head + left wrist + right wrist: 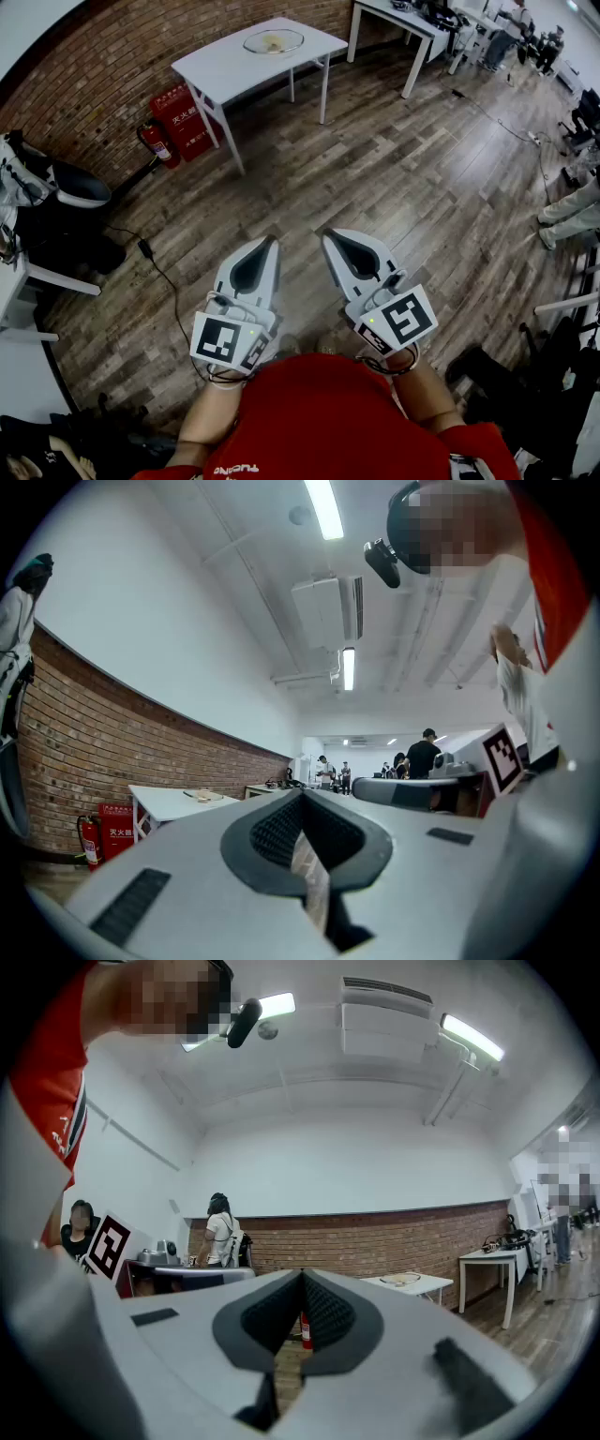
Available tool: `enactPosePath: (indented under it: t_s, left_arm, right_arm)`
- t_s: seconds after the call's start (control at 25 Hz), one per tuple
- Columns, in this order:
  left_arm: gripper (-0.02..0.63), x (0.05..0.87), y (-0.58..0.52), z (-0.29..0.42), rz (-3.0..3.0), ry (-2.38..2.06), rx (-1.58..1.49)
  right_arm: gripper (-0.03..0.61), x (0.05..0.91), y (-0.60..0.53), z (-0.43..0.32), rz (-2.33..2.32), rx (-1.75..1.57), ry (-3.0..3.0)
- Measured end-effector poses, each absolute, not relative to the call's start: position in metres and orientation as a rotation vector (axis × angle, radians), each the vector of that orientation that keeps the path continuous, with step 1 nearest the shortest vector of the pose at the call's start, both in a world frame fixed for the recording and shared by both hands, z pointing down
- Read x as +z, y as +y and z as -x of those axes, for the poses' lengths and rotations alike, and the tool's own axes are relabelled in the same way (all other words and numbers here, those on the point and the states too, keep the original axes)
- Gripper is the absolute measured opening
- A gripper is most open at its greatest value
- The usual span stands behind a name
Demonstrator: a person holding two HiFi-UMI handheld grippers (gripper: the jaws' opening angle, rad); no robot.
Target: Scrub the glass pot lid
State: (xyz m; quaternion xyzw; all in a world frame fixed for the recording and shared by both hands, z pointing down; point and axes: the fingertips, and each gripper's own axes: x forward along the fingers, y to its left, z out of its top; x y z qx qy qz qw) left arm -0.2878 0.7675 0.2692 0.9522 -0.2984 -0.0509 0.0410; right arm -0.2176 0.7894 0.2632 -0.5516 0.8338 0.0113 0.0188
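The glass pot lid (273, 40) lies on a white table (225, 66) far ahead by the brick wall; the right gripper view also shows the lid (406, 1280) small on that table (427, 1287). Both grippers are held close to the person's body, far from the table. My left gripper (266, 242) is shut with nothing between its jaws, its tip (298, 796) pointing across the room. My right gripper (331, 235) is likewise shut and empty, its tip (301, 1276) aimed at the brick wall.
A red fire extinguisher (156, 142) and a red box (182, 120) stand beside the table. Wooden floor (394, 178) lies between me and the table. More white tables (403, 19) stand at the back right. Chairs (56, 187) crowd the left side, and people stand around.
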Motion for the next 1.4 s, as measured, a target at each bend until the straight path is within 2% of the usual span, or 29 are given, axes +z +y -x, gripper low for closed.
enactPosePath:
  t_s: [0.72, 1.4]
  left_arm:
    - [0.017, 0.269, 0.755, 0.302, -2.915, -0.916, -0.163]
    - [0.017, 0.276, 0.677, 0.348, -2.914, -0.898, -0.174]
  right_arm:
    - [0.029, 0.259, 0.778, 0.222, 1.702, -0.006, 2.535]
    - [0.029, 0.256, 0.718, 0.237, 1.841, 0.030, 2.464]
